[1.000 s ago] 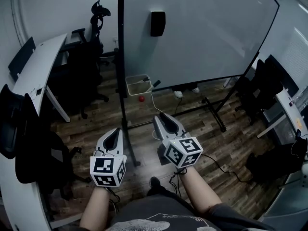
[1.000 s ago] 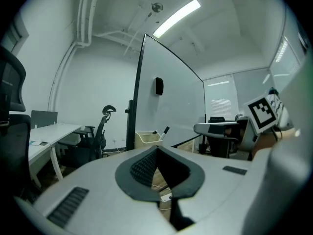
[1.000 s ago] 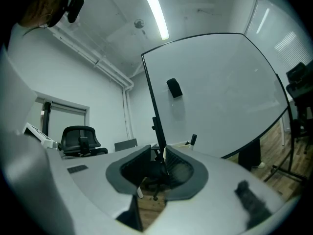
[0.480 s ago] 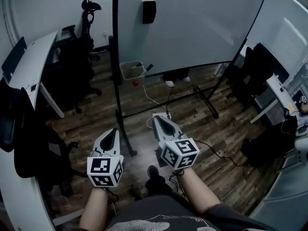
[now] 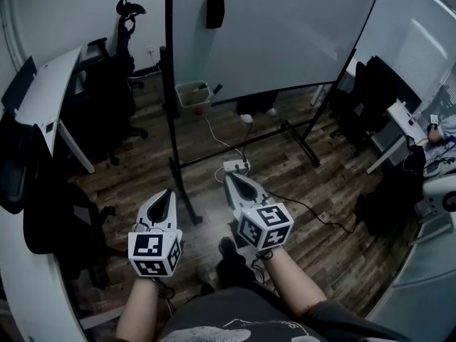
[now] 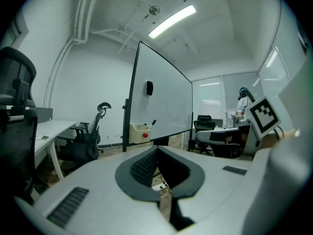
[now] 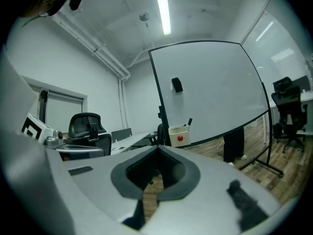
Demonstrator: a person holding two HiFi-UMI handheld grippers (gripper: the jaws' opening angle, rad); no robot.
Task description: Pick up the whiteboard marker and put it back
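Observation:
The black whiteboard marker [image 5: 216,89] stands slanted in a small white box [image 5: 191,92] on the whiteboard's [image 5: 285,27] lower edge, with a red round magnet [image 5: 199,110] under it. The left gripper view shows the marker [image 6: 153,123] and the box [image 6: 141,131] far ahead, and so does the right gripper view, with the marker [image 7: 189,122] and the box [image 7: 179,133]. My left gripper [image 5: 169,192] and right gripper [image 5: 228,177] hang side by side over the floor, well short of the board. Both are shut and hold nothing, their tips meeting [image 6: 157,149] [image 7: 157,147].
A black eraser [image 5: 214,13] sticks to the board. The stand's feet [image 5: 306,148] spread over the wooden floor, with a power strip [image 5: 235,166] and cable just ahead of my right gripper. A person's legs [image 5: 253,109] show behind the board. Office chairs [image 5: 107,91] and a desk [image 5: 46,98] stand left.
The whiteboard and its box have slid up and grown smaller in the head view. The power strip has come into sight ahead of the right gripper. Both grippers keep their places side by side.

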